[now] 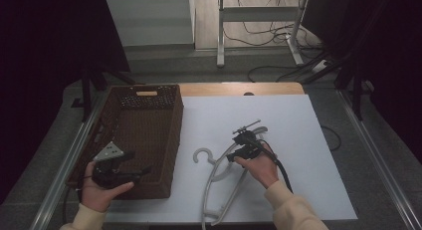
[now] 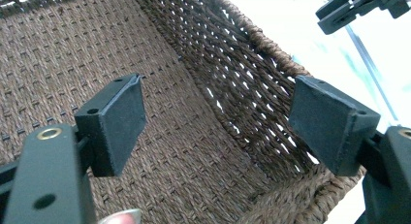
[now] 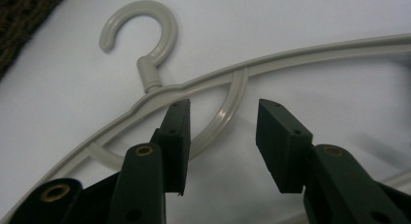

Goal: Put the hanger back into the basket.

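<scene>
In the high view, the left gripper (image 1: 130, 171) is being held over the near end of the brown wicker basket (image 1: 149, 103), at about eight o'clock on the table, while the right gripper (image 1: 238, 149) is being held at the centre, over the grey plastic hanger (image 1: 213, 182) lying on the white sheet (image 1: 298, 140). In the left gripper view, the jaws are being kept wide apart — nothing between them but the basket's woven floor (image 2: 194, 161). In the right gripper view, the jaws are standing moderately open around the hanger's curved inner brace (image 3: 228, 112), the hook (image 3: 145, 30) lying at eleven o'clock — no grip on it.
</scene>
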The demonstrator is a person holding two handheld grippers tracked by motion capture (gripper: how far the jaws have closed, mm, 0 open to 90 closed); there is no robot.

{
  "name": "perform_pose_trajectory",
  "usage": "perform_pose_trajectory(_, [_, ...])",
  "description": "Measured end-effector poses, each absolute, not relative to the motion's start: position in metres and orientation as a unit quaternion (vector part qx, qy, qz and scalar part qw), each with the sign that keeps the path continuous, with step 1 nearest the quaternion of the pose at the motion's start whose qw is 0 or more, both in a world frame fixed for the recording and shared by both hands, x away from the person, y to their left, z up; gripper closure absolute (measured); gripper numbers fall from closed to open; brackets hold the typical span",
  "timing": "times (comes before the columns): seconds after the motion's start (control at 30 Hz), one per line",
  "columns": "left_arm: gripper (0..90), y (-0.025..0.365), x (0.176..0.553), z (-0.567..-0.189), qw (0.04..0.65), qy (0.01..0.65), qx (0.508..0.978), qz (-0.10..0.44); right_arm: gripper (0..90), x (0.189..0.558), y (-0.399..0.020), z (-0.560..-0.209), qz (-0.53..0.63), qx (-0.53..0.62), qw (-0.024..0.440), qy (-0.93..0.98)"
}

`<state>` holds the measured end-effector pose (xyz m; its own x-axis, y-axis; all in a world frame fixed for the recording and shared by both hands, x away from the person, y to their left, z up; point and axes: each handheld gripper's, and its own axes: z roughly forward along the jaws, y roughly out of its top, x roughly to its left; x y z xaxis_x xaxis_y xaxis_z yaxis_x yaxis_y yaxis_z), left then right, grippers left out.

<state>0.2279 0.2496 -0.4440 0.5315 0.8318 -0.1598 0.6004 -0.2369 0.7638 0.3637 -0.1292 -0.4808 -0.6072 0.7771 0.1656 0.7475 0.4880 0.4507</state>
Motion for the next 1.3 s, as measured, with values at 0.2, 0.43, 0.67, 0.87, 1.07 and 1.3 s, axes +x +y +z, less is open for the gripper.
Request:
perform_pose_trajectory(0.2, [21.0,0.250,0.228,-0.444,0.409,0.461,0.775,0.141,53.8,0.368,-0.118,-0.490,0.214,0.459,0.044,0.861])
perform_pose_trajectory(0.43, [21.0,0.249,0.227,-0.443,0.410,0.459,0.775,0.142,55.8,0.369,-0.101,-0.495,0.177,0.462,0.065,0.867])
perform_pose_trajectory(0.67, [21.1,0.249,0.227,-0.443,0.411,0.461,0.774,0.142,66.8,0.368,-0.093,-0.502,0.150,0.461,0.088,0.870])
perform_pose_trajectory(0.87, [21.1,0.249,0.227,-0.443,0.411,0.460,0.774,0.142,70.1,0.369,-0.091,-0.501,0.145,0.477,0.089,0.862])
perform_pose_trajectory(1.07, [20.9,0.249,0.227,-0.443,0.413,0.457,0.775,0.142,78.1,0.372,-0.097,-0.498,0.172,0.491,0.091,0.849])
perform_pose_trajectory(1.3, [20.9,0.249,0.227,-0.444,0.412,0.458,0.775,0.141,80.8,0.374,-0.102,-0.497,0.183,0.492,0.090,0.847])
